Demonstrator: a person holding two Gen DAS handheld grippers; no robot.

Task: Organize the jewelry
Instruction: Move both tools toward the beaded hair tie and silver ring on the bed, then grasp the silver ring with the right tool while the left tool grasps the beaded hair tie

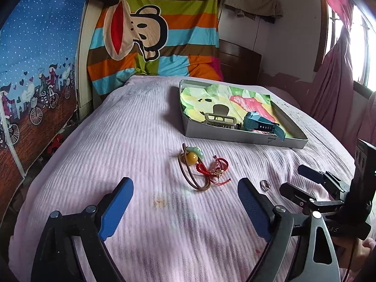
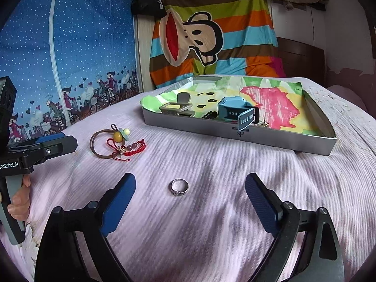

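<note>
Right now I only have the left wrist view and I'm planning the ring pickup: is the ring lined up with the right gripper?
Observer: Yes. The ring lies flat on the bedspread, roughly centred ahead of the open right gripper, untouched.
Operator: Does the near wall of the tray hide anything from me?
Observer: A small gold-coloured piece, too small to identify, lies just inside that wall, right of the blue watch.

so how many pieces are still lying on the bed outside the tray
3: a brown hair tie with beads and a red braided bracelet, tangled together, and a silver ring alone ahead of the right gripper. None look hidden.
</note>
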